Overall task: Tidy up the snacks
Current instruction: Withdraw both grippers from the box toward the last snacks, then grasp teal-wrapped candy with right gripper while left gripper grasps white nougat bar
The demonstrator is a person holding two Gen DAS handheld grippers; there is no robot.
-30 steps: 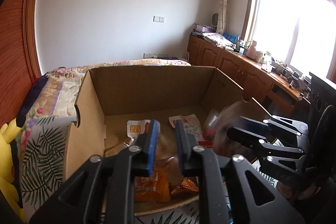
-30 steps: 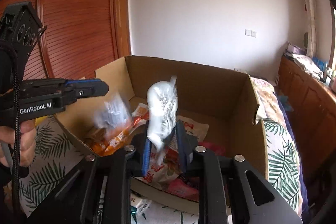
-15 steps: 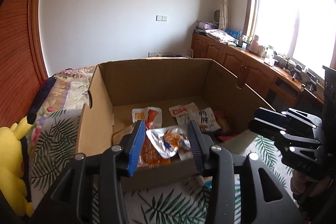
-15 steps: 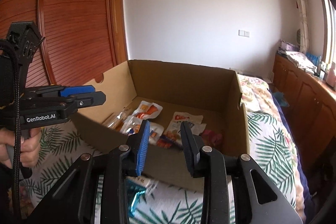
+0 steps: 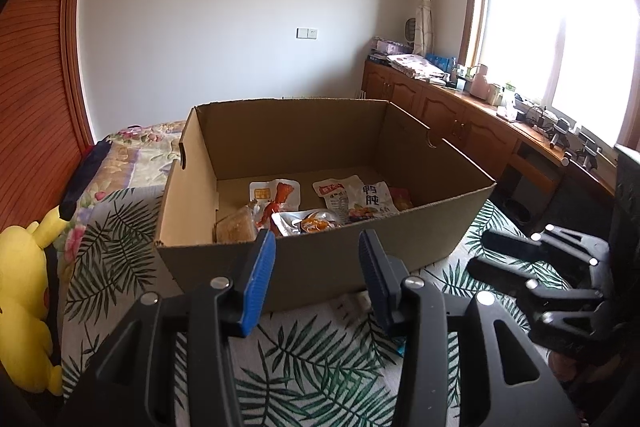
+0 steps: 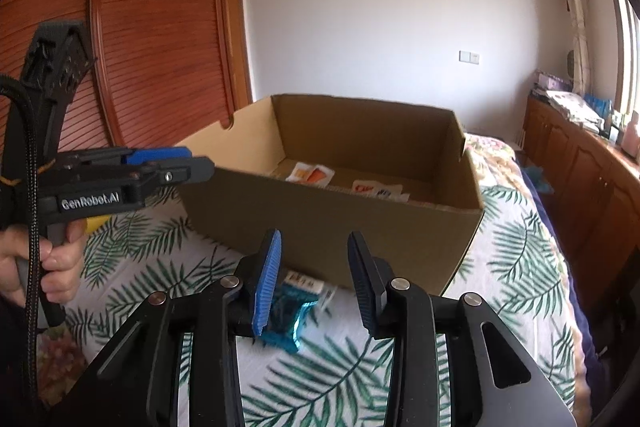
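An open cardboard box (image 5: 320,267) stands on the leaf-print bed, and several snack packets (image 5: 352,199) lie on its floor. My left gripper (image 5: 316,251) hovers in front of the box's near wall, open, with nothing between its blue pads. My right gripper (image 6: 315,251) is also before the near wall (image 6: 332,223); its jaws are opening and empty. A blue snack packet (image 6: 288,315) lies on the bedspread just below its left finger, with a white packet (image 6: 304,283) beside it. Each gripper shows in the other's view: the right gripper (image 5: 480,253) and the left gripper (image 6: 196,163).
A yellow plush toy (image 5: 24,291) lies at the bed's left edge. A person's hand (image 6: 40,267) grips the left tool's handle. Wooden cabinets (image 5: 460,123) line the right wall under the window. A slatted wooden door (image 6: 160,27) stands to the left.
Both grippers let go of the packets they held over the box, which now lie inside. Both have opened and pulled back to the near side of the box.
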